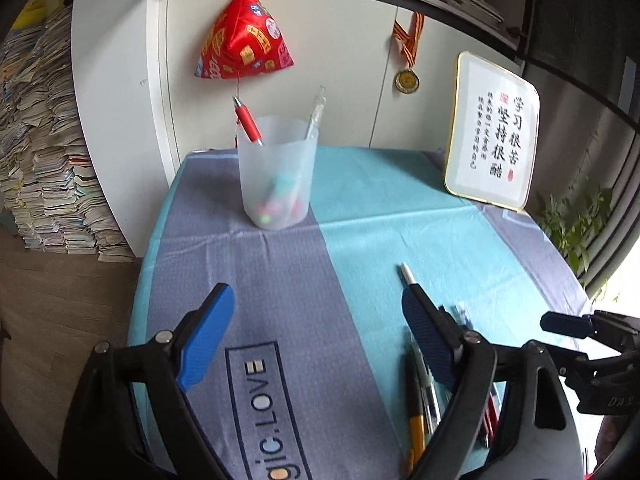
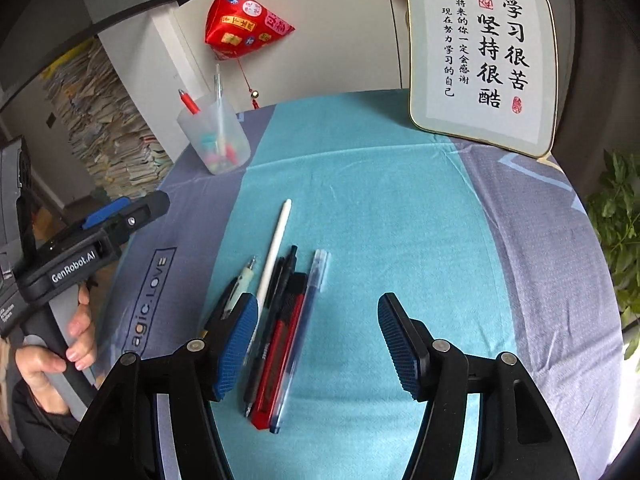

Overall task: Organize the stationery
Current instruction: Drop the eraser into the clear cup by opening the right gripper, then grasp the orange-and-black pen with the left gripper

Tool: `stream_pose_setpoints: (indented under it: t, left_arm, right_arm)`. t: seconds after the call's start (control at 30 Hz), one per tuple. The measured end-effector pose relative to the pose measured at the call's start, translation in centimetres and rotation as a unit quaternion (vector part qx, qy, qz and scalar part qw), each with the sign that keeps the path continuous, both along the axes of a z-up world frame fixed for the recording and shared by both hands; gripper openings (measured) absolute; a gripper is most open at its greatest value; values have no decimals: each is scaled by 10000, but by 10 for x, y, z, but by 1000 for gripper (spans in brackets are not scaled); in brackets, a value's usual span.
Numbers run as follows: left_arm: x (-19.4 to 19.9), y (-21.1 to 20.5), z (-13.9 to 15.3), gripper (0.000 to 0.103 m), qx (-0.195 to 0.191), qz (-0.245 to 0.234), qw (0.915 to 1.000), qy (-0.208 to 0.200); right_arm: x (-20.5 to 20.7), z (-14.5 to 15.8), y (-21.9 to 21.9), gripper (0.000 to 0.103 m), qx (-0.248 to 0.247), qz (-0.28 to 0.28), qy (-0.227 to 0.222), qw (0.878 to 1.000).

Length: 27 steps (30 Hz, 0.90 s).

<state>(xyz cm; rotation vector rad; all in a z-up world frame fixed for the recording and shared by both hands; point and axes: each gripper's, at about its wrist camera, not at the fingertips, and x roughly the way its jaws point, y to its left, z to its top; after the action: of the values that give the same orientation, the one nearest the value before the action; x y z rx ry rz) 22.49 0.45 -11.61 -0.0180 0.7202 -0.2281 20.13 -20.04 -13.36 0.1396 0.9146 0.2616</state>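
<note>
A translucent cup (image 1: 276, 176) stands at the far left of the cloth-covered table (image 1: 360, 200), with a red pen (image 1: 249, 122) and a clear pen (image 1: 316, 112) sticking out of it. Several pens (image 2: 280, 320) lie side by side in the middle: a white pen (image 2: 276, 248), black ones, a red one and a clear blue pen (image 2: 304, 332). My right gripper (image 2: 318, 344) hovers open over this bunch, pads touching nothing. My left gripper (image 1: 316, 332) is open and empty over the cloth, left of the pens (image 1: 416, 400). A hand (image 2: 76, 340) holds it.
A framed calligraphy plaque (image 2: 480, 56) leans at the table's far right. A red hanging ornament (image 1: 244, 40) and a medal (image 1: 407, 80) hang on the wall behind. Stacked papers (image 1: 44, 152) rise on the left, and a plant (image 2: 620, 220) stands beyond the right edge.
</note>
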Motion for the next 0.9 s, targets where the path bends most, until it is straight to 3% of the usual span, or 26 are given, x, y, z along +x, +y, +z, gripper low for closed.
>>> stream_pose_setpoints:
  t: [0.2,0.37,0.73,0.83,0.9]
  left_arm:
    - [-23,-5,-19,85,54,-38,9996,290]
    - [-35,-13,-34,85,301,-172,9981,516]
    - [-48,-26,-55,86,423,-441,9941,901]
    - [-49,-34,-58,89,798,-436,9921,861]
    - [-50,-34,-58,90,843,-385,9923,823]
  right_arm:
    - [-18,-1,-4,64,236,-268,-63,9993]
    - [-23,-10,-5,64,-146,-529,-12,9985]
    - [-38,-19,-29,64,280,-938,210,9950]
    - [-42,-13,-32,64,301,-957,133,9949]
    - [-45,-10,-31,64,305,-938,94,9951]
